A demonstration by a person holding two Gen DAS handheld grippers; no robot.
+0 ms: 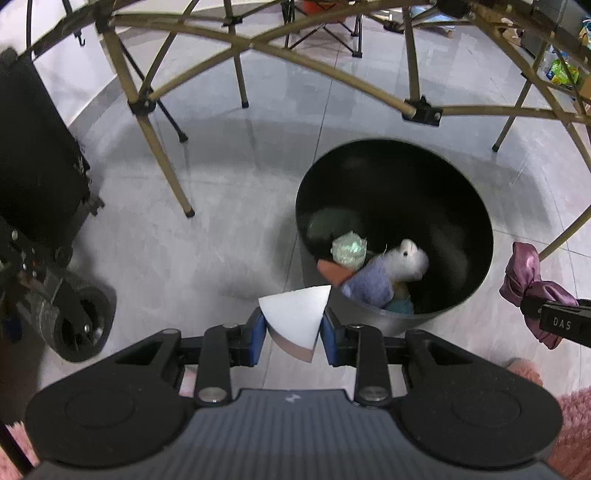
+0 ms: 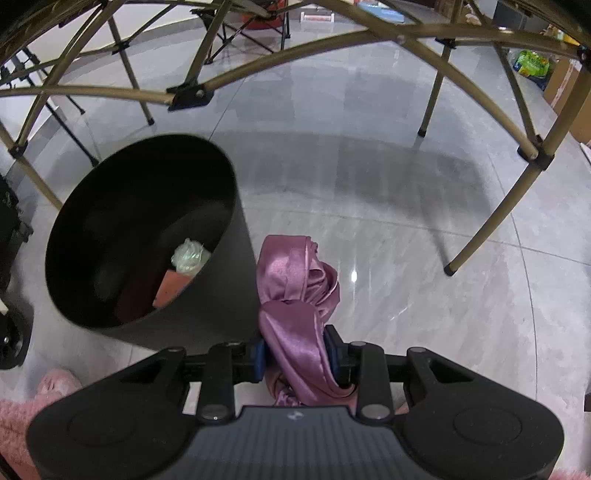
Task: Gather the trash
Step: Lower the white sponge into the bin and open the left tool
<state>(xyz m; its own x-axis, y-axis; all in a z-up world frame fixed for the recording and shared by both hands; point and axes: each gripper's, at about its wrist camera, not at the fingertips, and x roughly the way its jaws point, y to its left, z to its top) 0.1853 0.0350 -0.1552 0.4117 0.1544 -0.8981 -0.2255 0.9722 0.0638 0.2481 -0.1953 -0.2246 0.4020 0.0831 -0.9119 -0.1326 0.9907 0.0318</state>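
left fingers (image 1: 293, 334) pinch a white wedge (image 1: 295, 314), tip pointing down; right fingers (image 2: 295, 354) pinch pink cloth (image 2: 295, 295) hanging lengthwise.

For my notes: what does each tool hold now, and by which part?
Left tool: a white wedge, pinched by its two straight sides near the tip. Right tool: a pink cloth, gripped at its lower folds.

Grey tiled floor (image 2: 369, 177) crossed by brass-coloured folding legs (image 1: 162, 147), black wheeled cart (image 1: 40, 177) seen at left, folding chair (image 1: 325, 29) seen behind
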